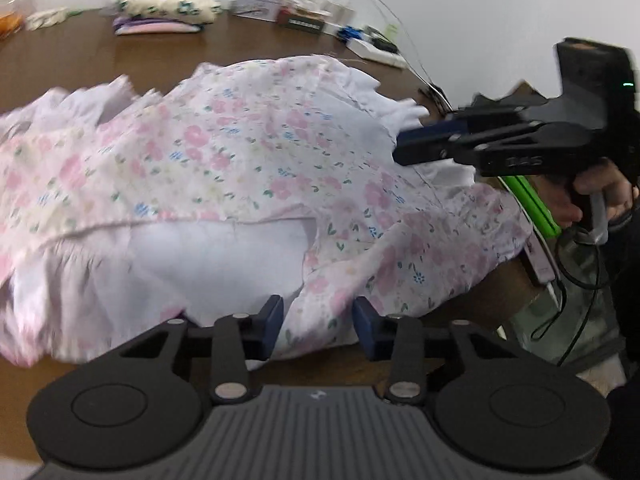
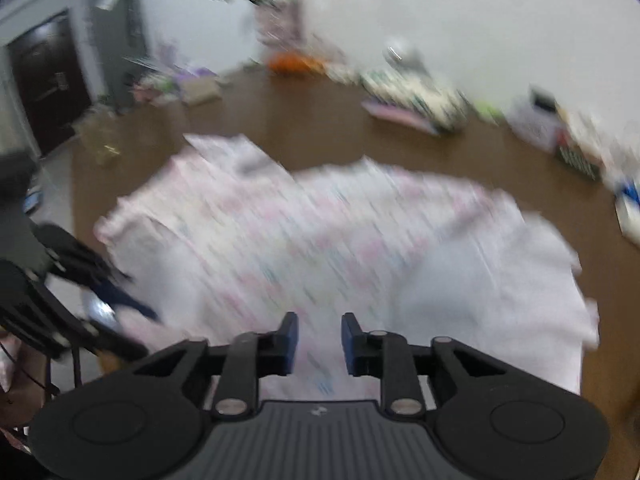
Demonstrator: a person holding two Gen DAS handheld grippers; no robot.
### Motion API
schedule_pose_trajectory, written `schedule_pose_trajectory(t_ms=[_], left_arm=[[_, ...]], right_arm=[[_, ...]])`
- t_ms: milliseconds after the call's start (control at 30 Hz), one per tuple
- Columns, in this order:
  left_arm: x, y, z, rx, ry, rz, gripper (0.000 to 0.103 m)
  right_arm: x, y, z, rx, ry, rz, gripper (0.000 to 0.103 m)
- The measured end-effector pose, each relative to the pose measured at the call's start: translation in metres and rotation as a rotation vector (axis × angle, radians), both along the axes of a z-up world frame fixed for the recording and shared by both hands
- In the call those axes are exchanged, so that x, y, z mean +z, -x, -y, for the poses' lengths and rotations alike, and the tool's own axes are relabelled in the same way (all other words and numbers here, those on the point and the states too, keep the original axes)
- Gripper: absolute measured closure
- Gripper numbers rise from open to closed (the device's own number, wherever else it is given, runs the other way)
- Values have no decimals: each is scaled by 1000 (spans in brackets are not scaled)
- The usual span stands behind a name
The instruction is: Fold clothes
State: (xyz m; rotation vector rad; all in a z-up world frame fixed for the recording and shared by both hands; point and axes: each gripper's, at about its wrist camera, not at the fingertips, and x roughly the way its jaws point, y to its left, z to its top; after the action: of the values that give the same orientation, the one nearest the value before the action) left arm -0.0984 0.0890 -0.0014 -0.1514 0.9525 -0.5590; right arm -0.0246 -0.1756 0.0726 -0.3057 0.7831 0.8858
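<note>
A pink floral garment (image 1: 240, 152) with white frilled edges lies spread and rumpled on the brown table (image 1: 80, 60), its white lining turned up near the front. My left gripper (image 1: 319, 318) is open just above the garment's near hem, and cloth shows in the gap without being pinched. A hand holds my right gripper (image 1: 400, 150) over the white frill at the garment's right edge. In the blurred right wrist view, the right gripper (image 2: 319, 338) stands open above the garment (image 2: 300, 232). The left gripper (image 2: 120, 320) is a dark blur at the cloth's left edge.
A stack of folded clothes (image 1: 160, 16) lies at the table's back. Boxes and cables (image 1: 296, 12) crowd the back right. A green object (image 1: 532, 204) sits by the table's right edge. A dark door (image 2: 44, 80) stands beyond the table's far left.
</note>
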Motion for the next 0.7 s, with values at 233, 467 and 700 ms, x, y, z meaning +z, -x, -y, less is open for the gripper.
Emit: schedule_pose_trajectory(t_ms=[233, 467, 700], left_arm=[[-1, 24, -15, 108, 82, 23, 63], [-2, 31, -26, 147, 133, 45, 70], [5, 22, -15, 112, 199, 64, 62]], right_arm=[[-30, 17, -96, 202, 132, -26, 98], [-24, 17, -96, 68, -64, -124, 100], [-5, 6, 4, -40, -127, -53, 50]])
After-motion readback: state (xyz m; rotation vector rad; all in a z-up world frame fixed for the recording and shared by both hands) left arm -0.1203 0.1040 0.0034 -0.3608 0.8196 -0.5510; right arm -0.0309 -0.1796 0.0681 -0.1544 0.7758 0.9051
